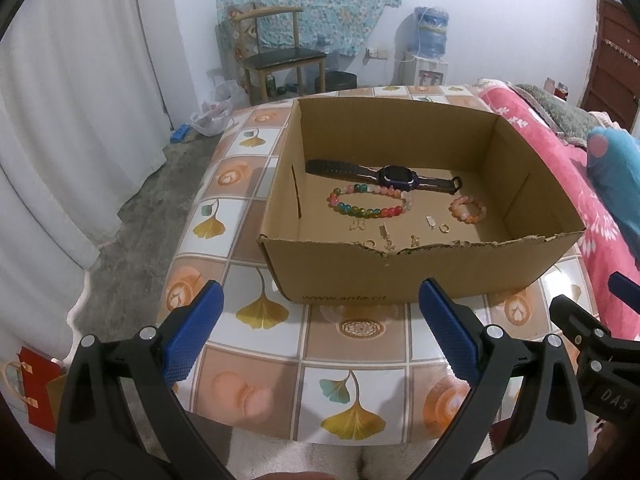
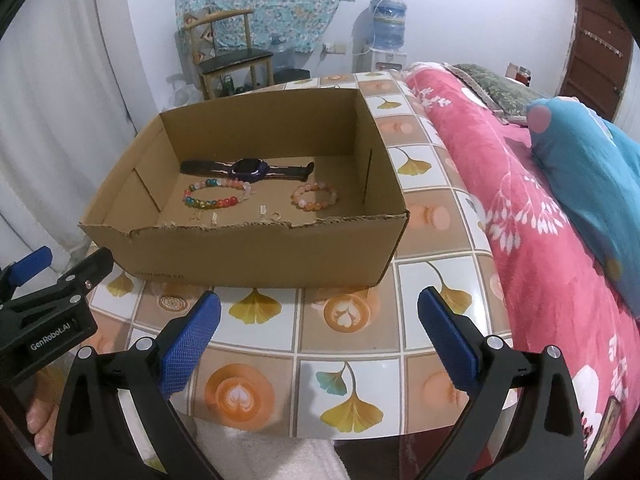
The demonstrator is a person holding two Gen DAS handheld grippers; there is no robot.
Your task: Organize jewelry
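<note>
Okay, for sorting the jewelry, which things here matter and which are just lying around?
For the job:
cardboard box
watch
multicolored bead bracelet
orange bead bracelet
small gold pieces
left gripper, open
right gripper, open

Just lying about:
wooden chair
water dispenser
pink blanket
plastic bags
red bag
</note>
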